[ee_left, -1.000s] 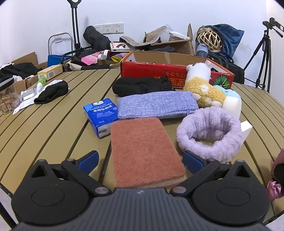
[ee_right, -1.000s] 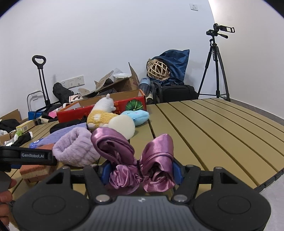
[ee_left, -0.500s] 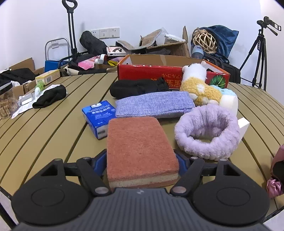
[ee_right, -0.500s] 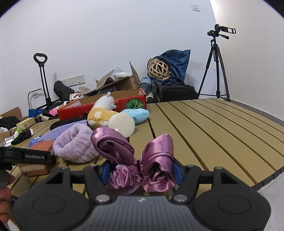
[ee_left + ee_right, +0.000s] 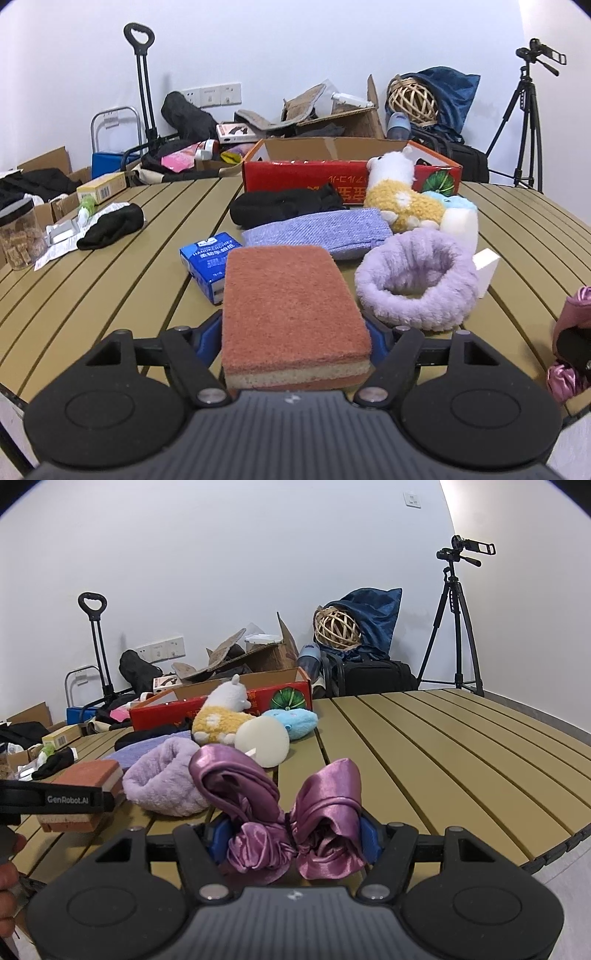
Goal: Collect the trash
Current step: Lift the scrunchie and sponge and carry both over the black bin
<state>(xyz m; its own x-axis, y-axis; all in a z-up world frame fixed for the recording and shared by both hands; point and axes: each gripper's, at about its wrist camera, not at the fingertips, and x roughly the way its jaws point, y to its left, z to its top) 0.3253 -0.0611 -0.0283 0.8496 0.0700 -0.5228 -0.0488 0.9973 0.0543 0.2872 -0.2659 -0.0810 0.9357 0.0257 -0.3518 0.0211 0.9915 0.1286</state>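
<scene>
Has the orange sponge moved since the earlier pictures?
Yes. The orange sponge now sits lifted and tilted between the left tongs, whose jaws have just closed on it, hiding more of the blue tissue pack.

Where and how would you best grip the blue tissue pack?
Take the tissue pack across its two long sides, coming from above. It lies flat on the table, and the sponge crowds its right end, so a level approach from there is blocked.

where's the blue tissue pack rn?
Left wrist view, left of centre: the blue tissue pack lies on the slatted table, touching the orange sponge at its left edge, just in front of the lavender knit pouch.
</scene>
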